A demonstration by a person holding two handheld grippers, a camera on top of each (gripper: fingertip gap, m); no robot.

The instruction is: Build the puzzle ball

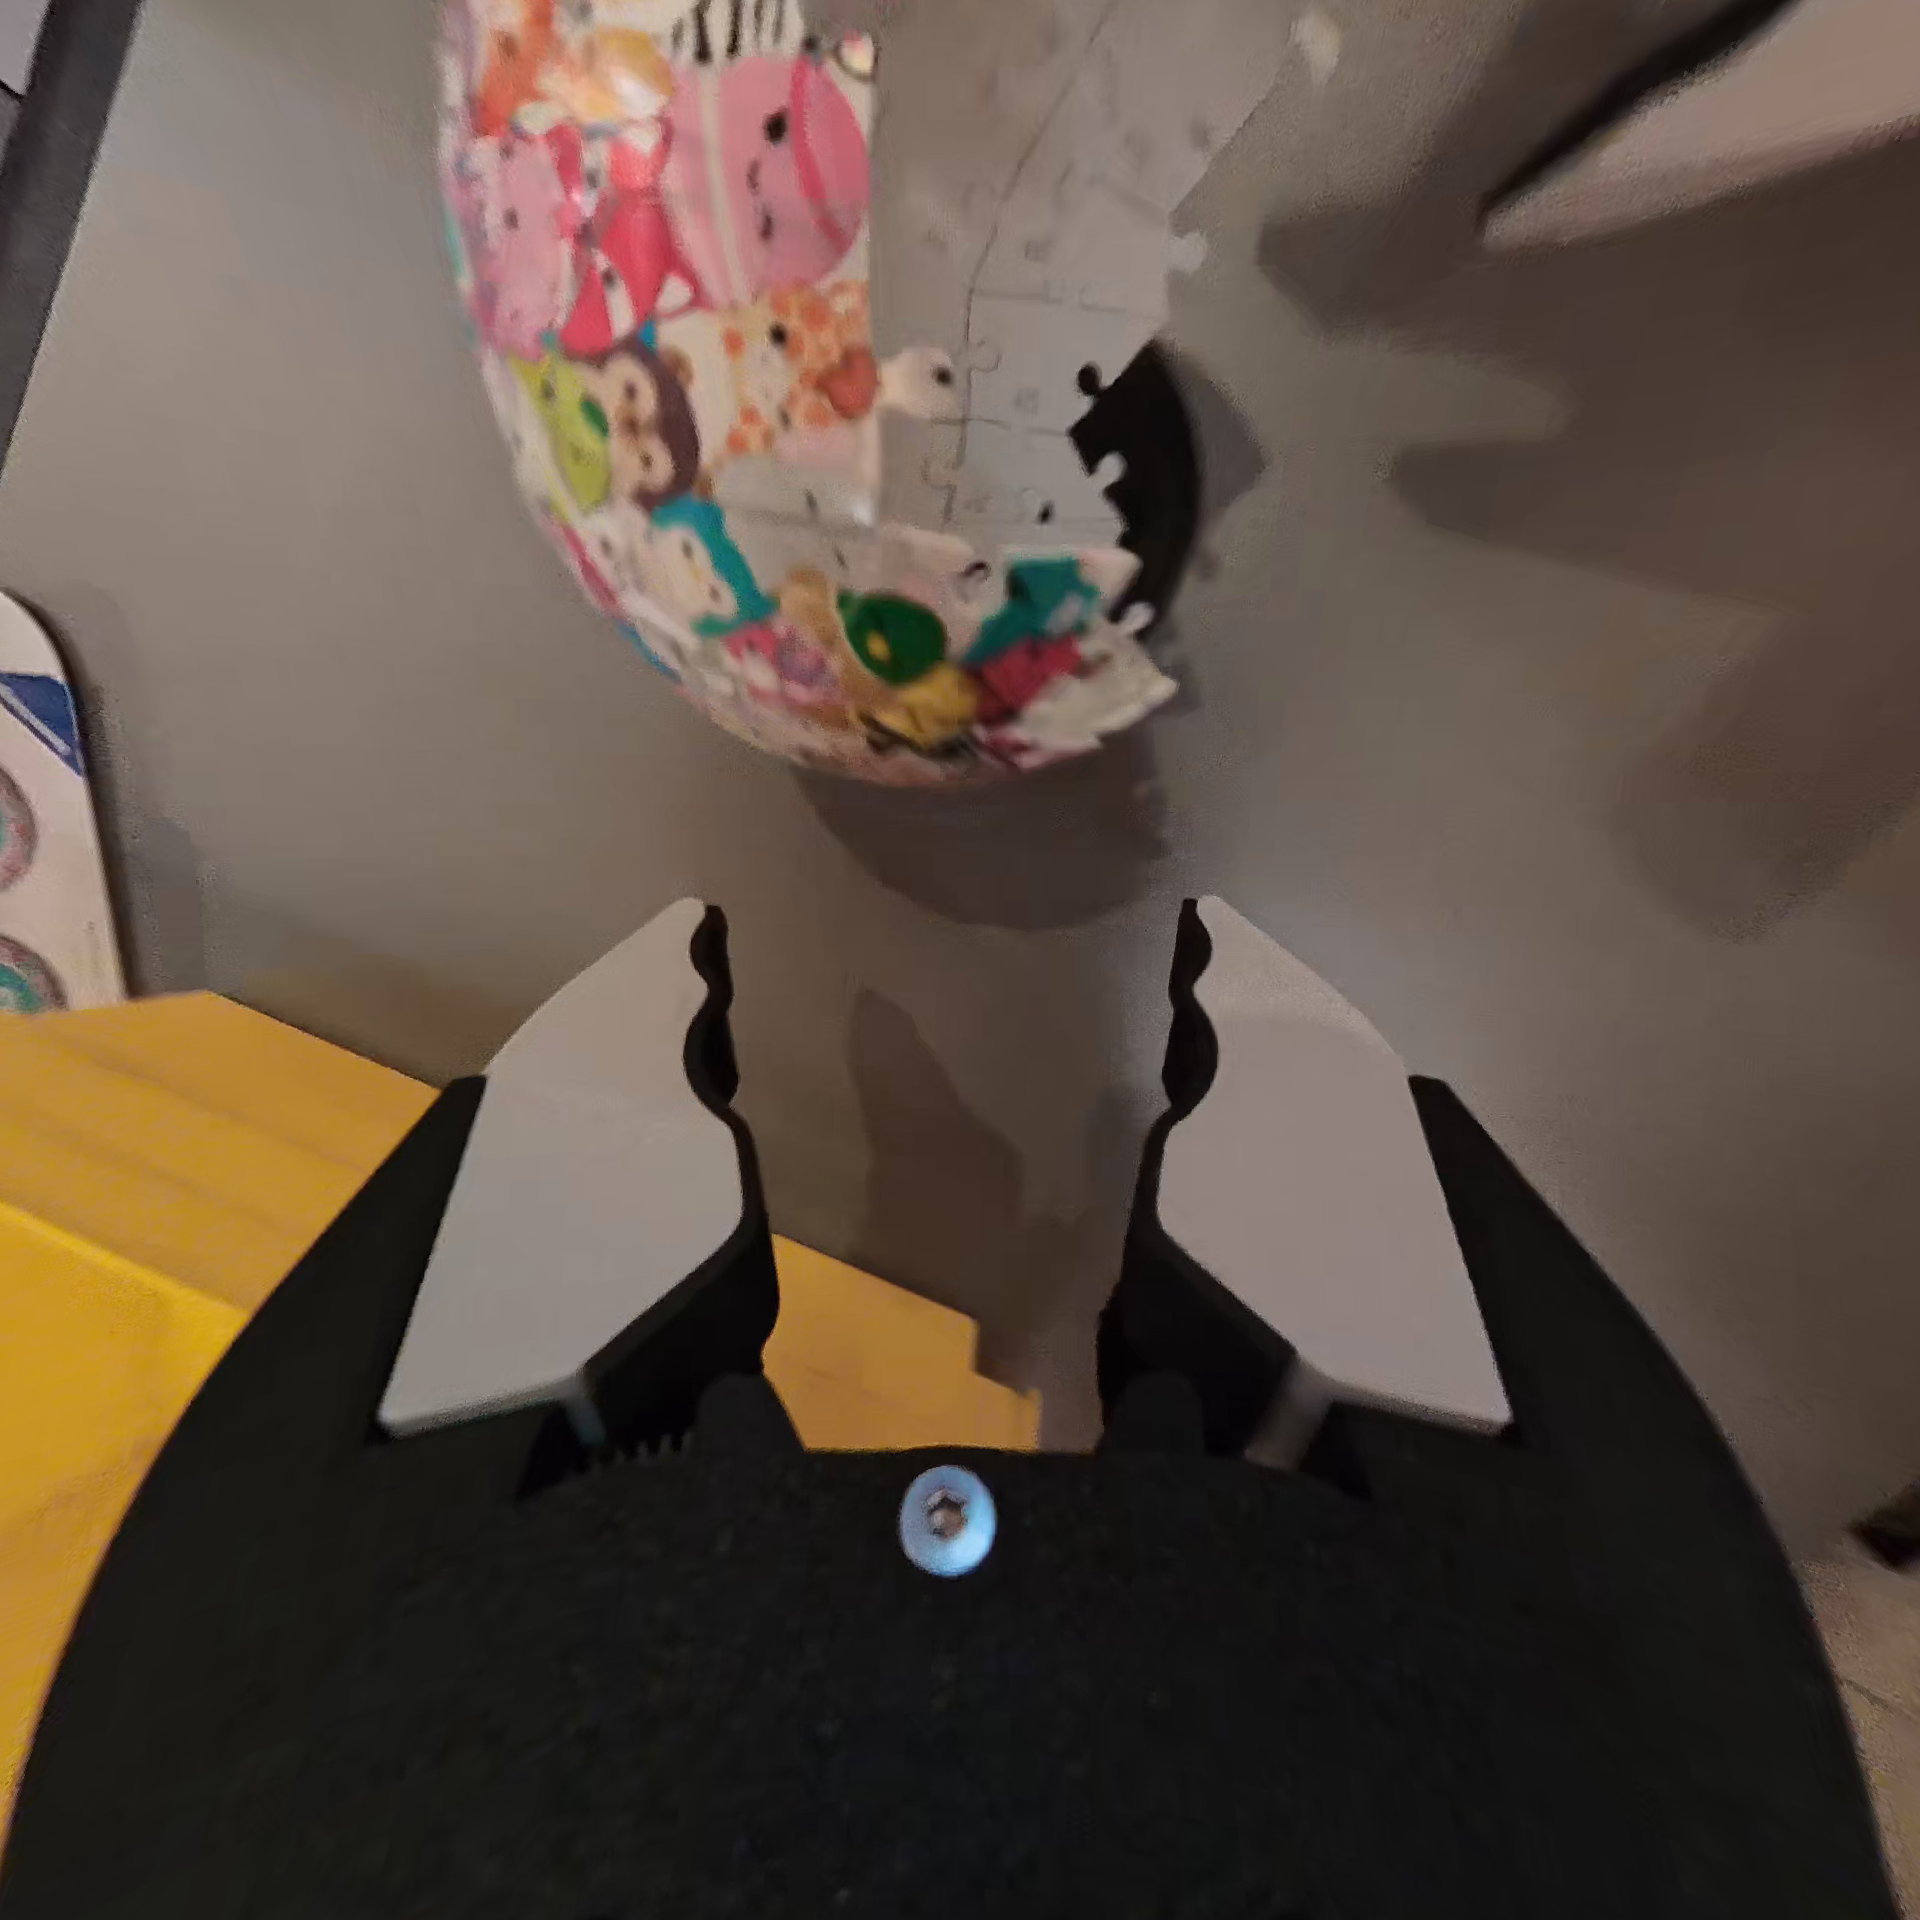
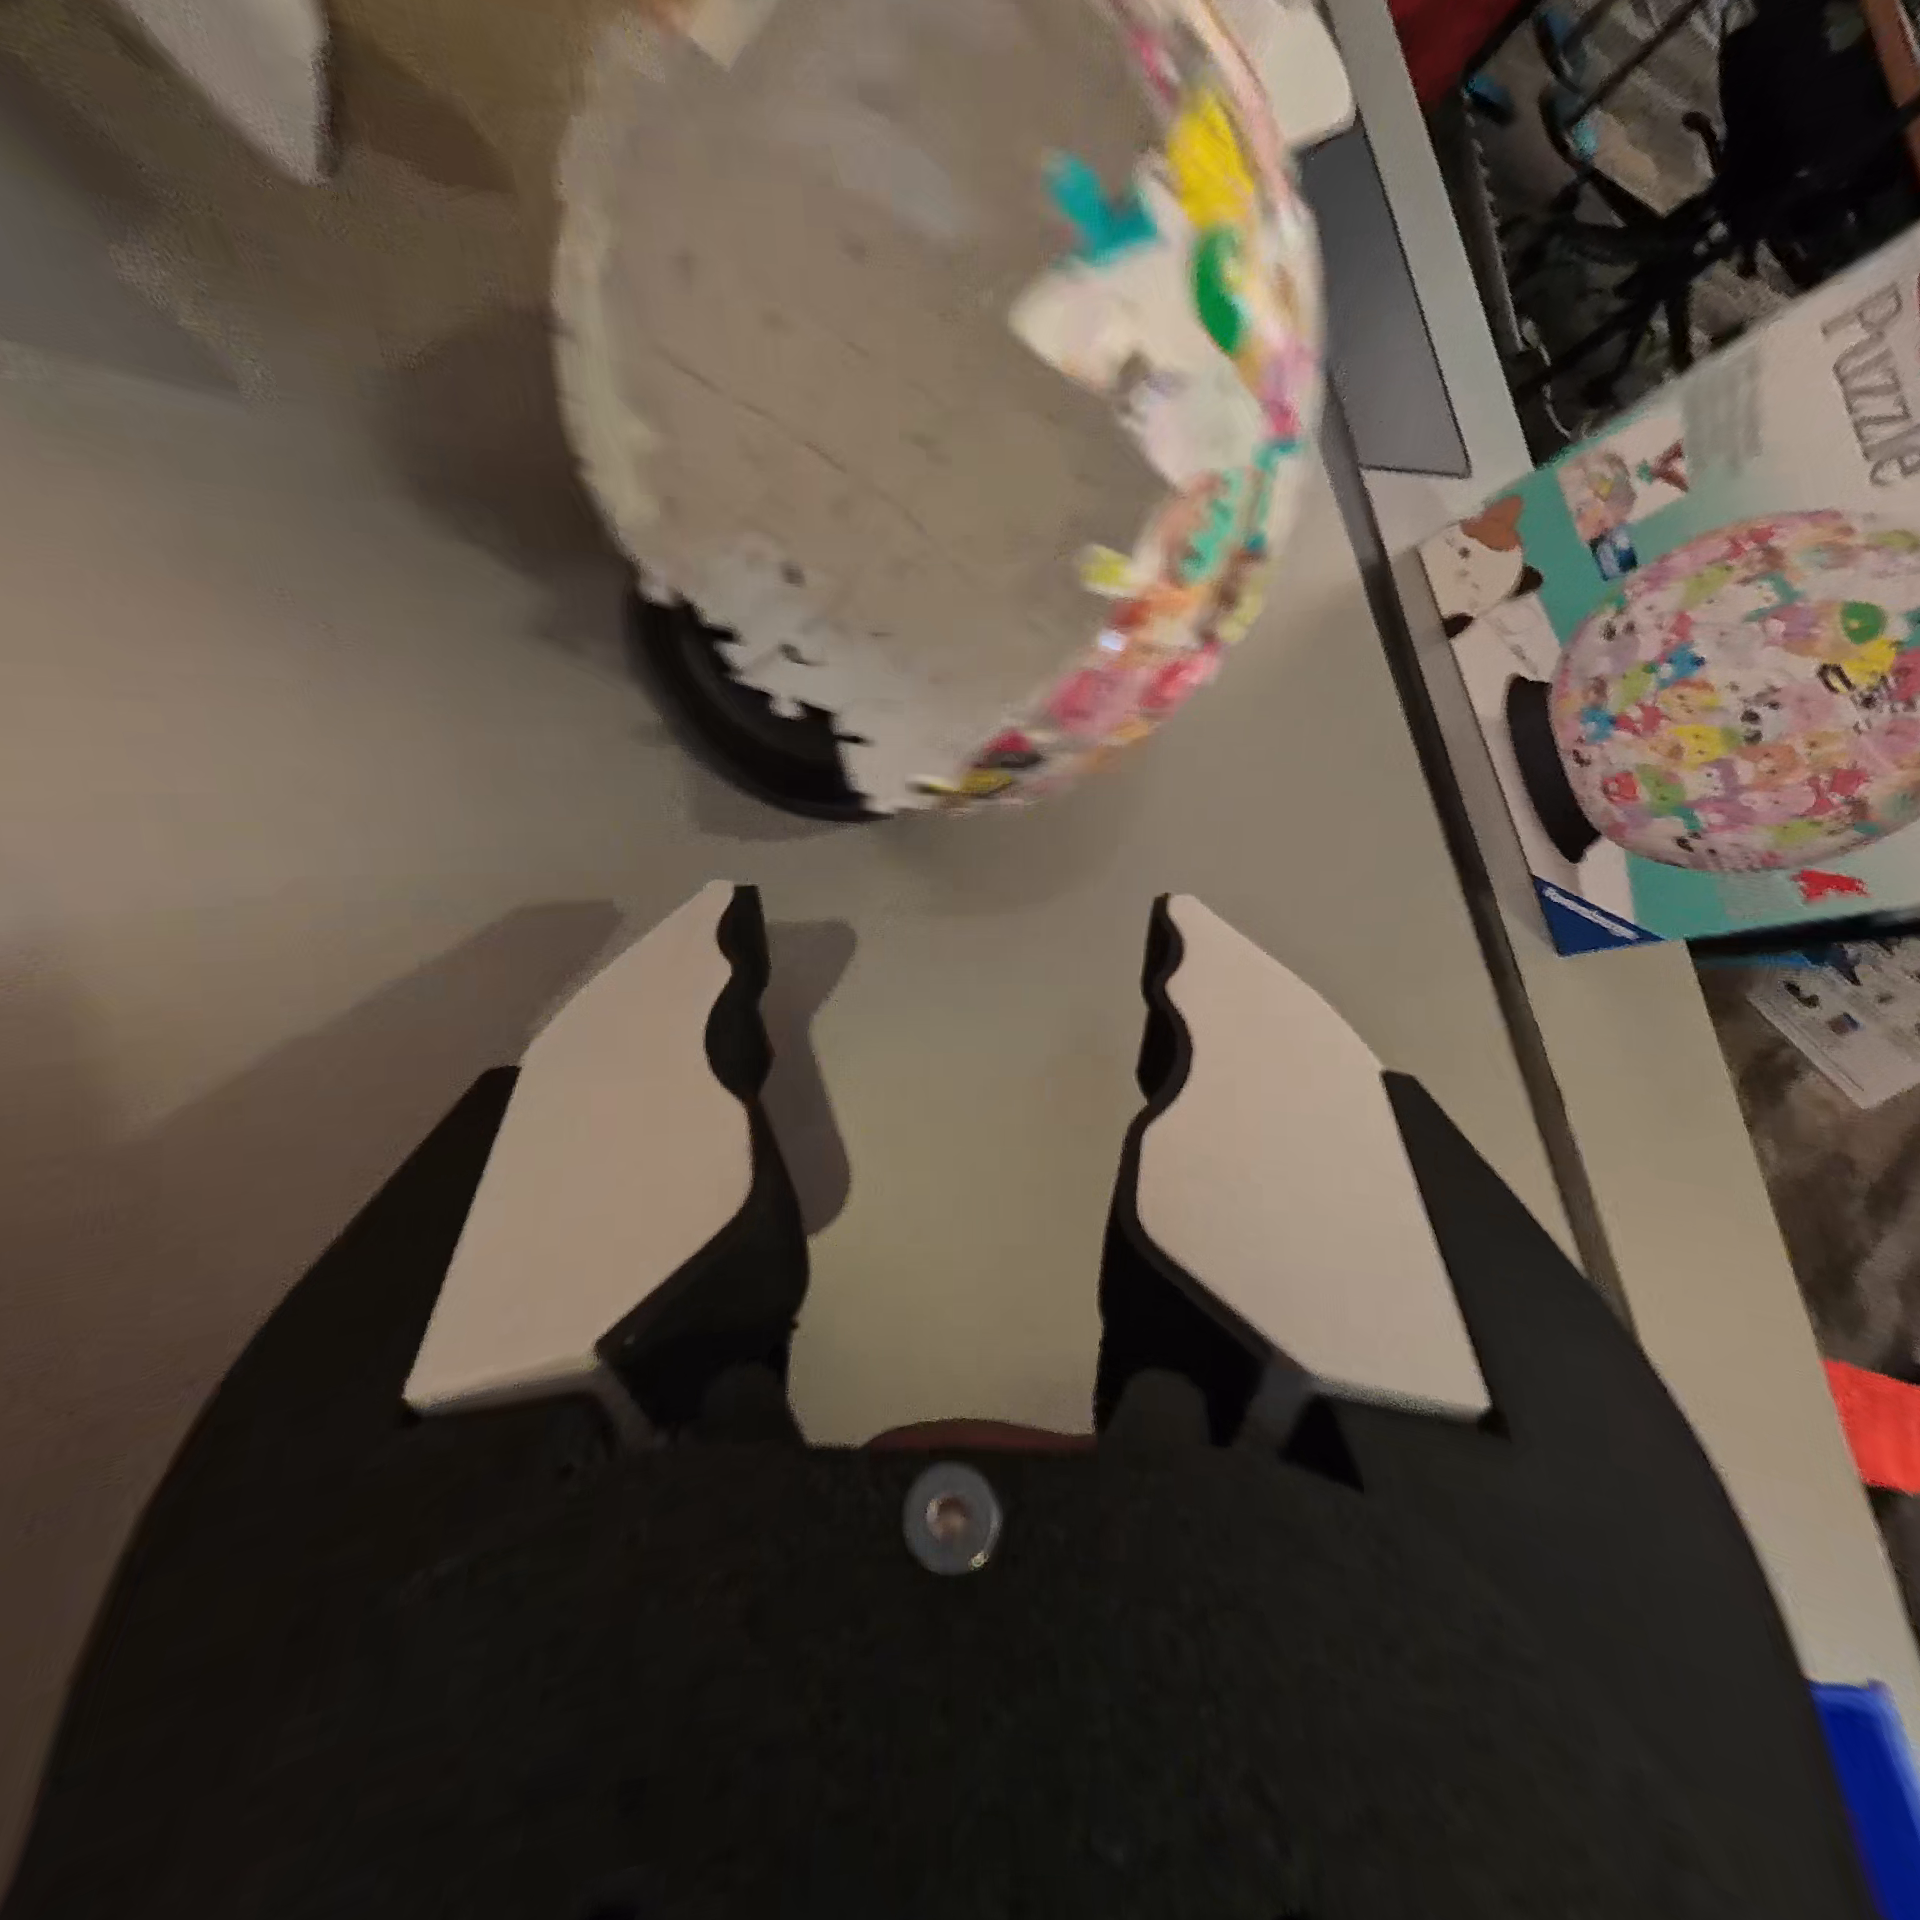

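Puzzle ball [image 1: 665, 343]: partly built, sitting on a black ring stand [image 1: 1153, 468] on the grey table [image 1: 1455, 935], its colourful shell showing on one side and a large jagged opening exposing the pale inside [image 2: 831, 416] on the other. Left tool [image 1: 951, 925]: hovering just short of the ball, fingers spread apart, carrying nothing. Right tool [image 2: 951, 909]: likewise facing the open side, fingers spread, carrying nothing. Both are standing clear of the ball, not touching it. Yellow box [image 1: 156, 1195]: lying beside the left tool at the table's near side; contents are not showing. Puzzle box [image 2: 1714, 675]: lying at the table's right edge, printed with a finished ball. Step in hand, judging by this: between placements, with the gap waiting to be filled. No loose piece is showing in either view, so the next move is calling for fetching one, probably from the yellow box, then lining its tabs up with the toothed rim while the other tool is steadying the shell.
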